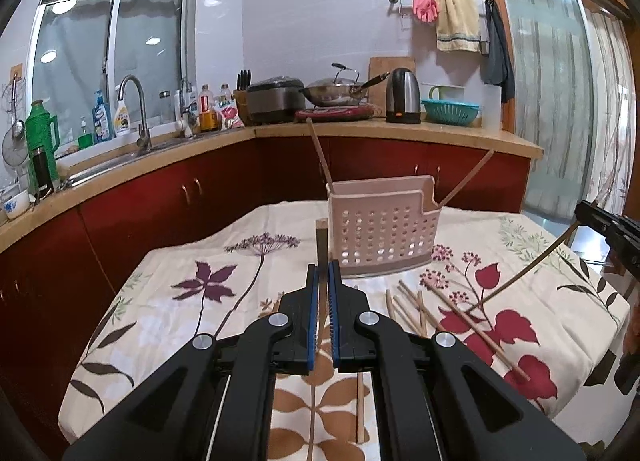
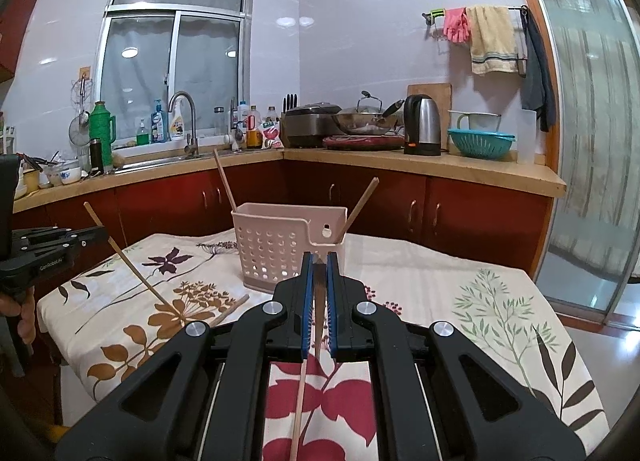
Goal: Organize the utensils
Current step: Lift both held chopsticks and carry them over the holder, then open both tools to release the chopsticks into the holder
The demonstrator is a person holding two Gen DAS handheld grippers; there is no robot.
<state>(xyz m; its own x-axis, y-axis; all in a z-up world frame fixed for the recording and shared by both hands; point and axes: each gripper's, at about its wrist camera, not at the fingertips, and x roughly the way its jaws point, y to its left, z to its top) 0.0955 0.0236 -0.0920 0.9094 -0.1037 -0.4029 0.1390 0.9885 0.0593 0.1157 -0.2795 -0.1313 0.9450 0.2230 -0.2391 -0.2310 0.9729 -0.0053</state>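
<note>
A pink perforated utensil holder (image 1: 382,233) (image 2: 280,245) stands on the floral tablecloth with two chopsticks (image 1: 318,151) (image 2: 362,203) leaning in it. My left gripper (image 1: 323,267) is shut on a chopstick (image 1: 320,237), held just left of the holder; it also shows from the side in the right wrist view (image 2: 120,257). My right gripper (image 2: 319,259) is shut on another chopstick (image 2: 304,381), close in front of the holder; it shows at the right edge of the left wrist view (image 1: 520,277). Several loose chopsticks (image 1: 416,309) lie on the cloth.
The table (image 2: 500,301) is covered by a floral cloth. Behind it runs a counter with red cabinets (image 1: 200,189), a sink (image 1: 132,157), a wok (image 1: 336,95), a kettle (image 1: 403,101) and a teal colander (image 1: 451,111). A glass sliding door (image 2: 592,141) is at right.
</note>
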